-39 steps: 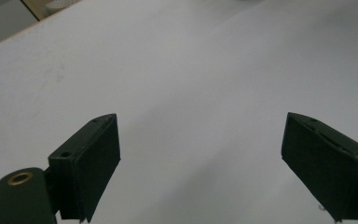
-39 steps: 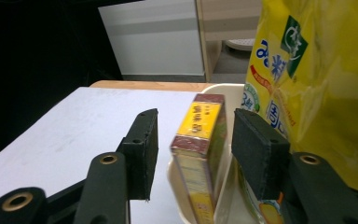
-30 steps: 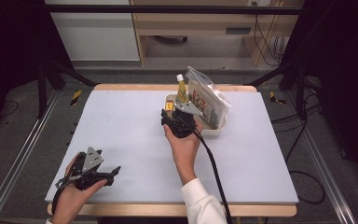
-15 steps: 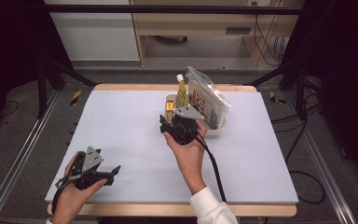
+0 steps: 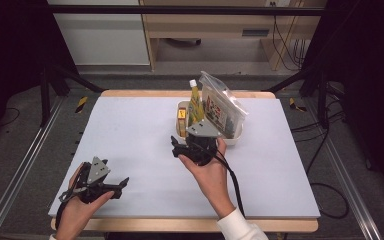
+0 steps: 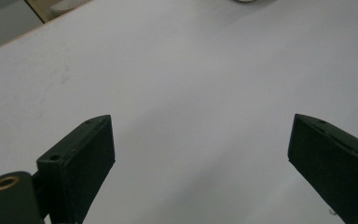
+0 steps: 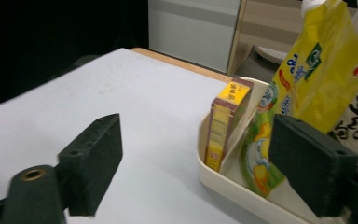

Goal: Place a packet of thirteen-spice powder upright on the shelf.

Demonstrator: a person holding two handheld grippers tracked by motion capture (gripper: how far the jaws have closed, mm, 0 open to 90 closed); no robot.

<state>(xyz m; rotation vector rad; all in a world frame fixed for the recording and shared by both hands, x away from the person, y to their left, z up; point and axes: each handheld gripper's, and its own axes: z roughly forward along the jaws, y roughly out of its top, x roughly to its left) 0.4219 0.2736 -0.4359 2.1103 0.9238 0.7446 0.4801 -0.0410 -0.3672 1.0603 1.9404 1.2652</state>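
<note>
Tongs both apart: your right tongs (image 7: 193, 163) face one cream plastic oval tray (image 7: 223, 186) holding one yellow cardboard box (image 7: 226, 121), one glossy yellow pouch (image 7: 303, 93); left tongs (image 6: 200, 154) over matte white counter (image 6: 191, 70).

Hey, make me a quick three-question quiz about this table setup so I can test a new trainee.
1. True or false: the right tongs are clamped on the small yellow box.
2. Which things stand in the cream tray? A) a box, a yellow spouted pouch and a clear printed bag; B) two cans; C) a single cup.
3. Fill in: the left tongs point at the bare white ____.

Key
1. False: they are open, empty and short of the tray.
2. A.
3. Table.
</note>
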